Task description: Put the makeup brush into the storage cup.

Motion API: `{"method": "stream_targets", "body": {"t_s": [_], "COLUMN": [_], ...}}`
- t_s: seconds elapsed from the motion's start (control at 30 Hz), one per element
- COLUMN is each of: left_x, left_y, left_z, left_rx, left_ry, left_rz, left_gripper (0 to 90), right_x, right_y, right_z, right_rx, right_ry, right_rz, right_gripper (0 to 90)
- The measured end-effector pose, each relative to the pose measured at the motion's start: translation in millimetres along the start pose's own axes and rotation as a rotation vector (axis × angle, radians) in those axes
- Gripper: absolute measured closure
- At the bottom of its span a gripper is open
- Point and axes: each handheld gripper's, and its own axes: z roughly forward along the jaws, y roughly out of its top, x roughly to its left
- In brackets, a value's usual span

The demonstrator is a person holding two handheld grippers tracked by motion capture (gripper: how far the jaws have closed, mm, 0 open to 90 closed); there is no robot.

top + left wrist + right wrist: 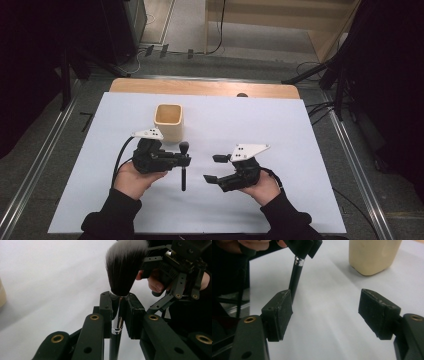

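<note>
In the high view the left gripper (186, 161) sits left of centre in the frame, low on the white table (280, 130), held by the person's left hand (134, 177). Its jaws are clamped on a makeup brush (183, 167), which stands across them with the dark bristle head toward the top of the frame and the black handle running down toward the bottom. Just above this gripper, near the frame's upper middle, stands a cream square cup (169, 121), apart from the brush.

The left gripper view shows the grip close up: the two pads press the brush (117, 322) at its silver ferrule, the black-and-white bristles fanning out above them.

To the right of centre in the high view, the right gripper (215, 168) rests in the right hand (262, 189), its jaws spread wide with nothing between them, pointing left toward the brush handle but clear of it. In the right gripper view the black handle (294, 282) hangs at upper left, and the cup (373, 255) stands at upper right.
</note>
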Motion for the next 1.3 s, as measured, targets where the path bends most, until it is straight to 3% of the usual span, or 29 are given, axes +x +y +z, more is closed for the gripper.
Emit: {"method": "stream_targets", "body": {"t_s": [0.07,0.5,1.3], "left_x": [0.5,1.3,8.1], "left_y": [0.1,0.5,4.0], "left_z": [-1.0,-3.6,-12.5], "left_rx": [0.002,0.005,0.005], "left_ry": [0.0,0.007,0.013], "left_rz": [0.002,0.002,-0.003], "left_gripper": [78.6,78.5,78.5], "right_x": [-0.3,-7.0,-20.1], "right_y": [-1.7,-10.5,-38.6], "right_z": [-2.7,-18.1,-55.8], "right_rx": [0.009,0.019,0.041], "right_ry": [-0.009,-0.042,-0.078], "right_rz": [-0.024,-0.05,-0.036], "right_gripper": [26.0,25.4,25.3]}}
